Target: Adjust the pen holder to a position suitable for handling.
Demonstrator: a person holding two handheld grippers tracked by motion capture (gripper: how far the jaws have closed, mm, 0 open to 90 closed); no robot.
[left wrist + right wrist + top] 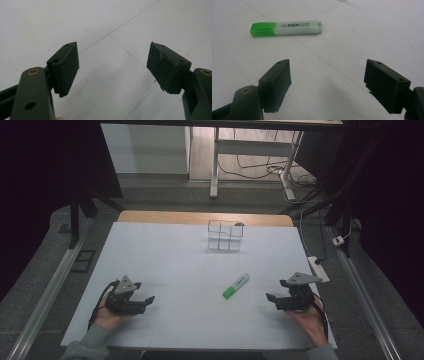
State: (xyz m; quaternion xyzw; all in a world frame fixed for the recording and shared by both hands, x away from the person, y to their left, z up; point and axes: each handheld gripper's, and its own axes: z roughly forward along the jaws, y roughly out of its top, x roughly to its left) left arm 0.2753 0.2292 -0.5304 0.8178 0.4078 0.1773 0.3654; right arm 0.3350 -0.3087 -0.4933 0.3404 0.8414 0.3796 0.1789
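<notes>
Marker point(236, 286): green cap, pale body, lies flat on white table point(165, 270), centre-right, cap end toward person; nothing touching it.
Left tongs point(149, 299): released, jaws wide, nothing betw. them; near-left of table, well apart from marker.
Right tongs point(270, 297): released, jaws wide, empty; near-right, pointed toward marker, marker point(286, 28) ahead, not touching.
Rack point(226, 235): clear, w/ compartments, far centre of table, well apart from marker.
In the way: bare table betw. right tongs & marker.
</notes>
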